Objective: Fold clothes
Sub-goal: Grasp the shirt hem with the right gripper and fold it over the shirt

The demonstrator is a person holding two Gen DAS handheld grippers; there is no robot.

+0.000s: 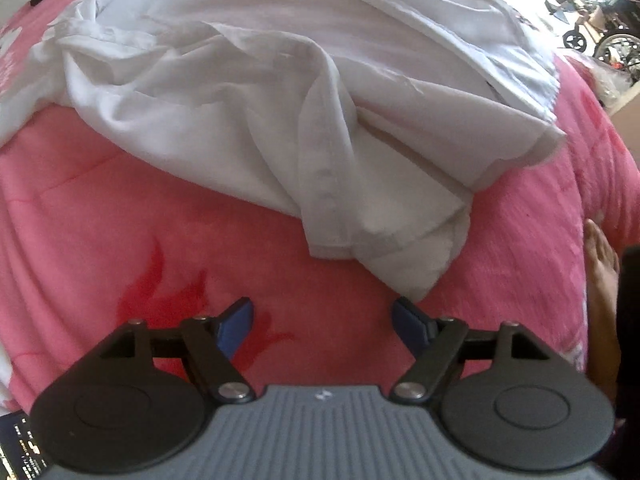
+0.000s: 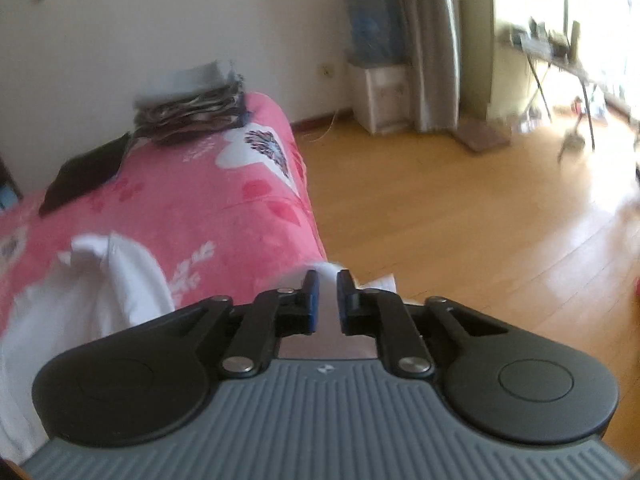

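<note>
The white shirt point(image 1: 288, 92) lies crumpled across the pink blanket point(image 1: 120, 240) on the bed, its button strip and a hem corner pointing toward the near edge. The fabric is thin, light and limp; it probably drapes and slides when lifted, so a grip on a doubled edge, such as the hem or the button strip, is likely to hold best. The left gripper point(image 1: 323, 322) hangs over the blanket just short of the hem corner, jaws wide apart with nothing between them. The right gripper point(image 2: 328, 296) stands with its jaws narrow and white cloth point(image 2: 328, 280) between the pads; whether the pads press on it cannot be told. A stack of folded clothes point(image 2: 192, 108) sits at the far end of the bed.
</note>
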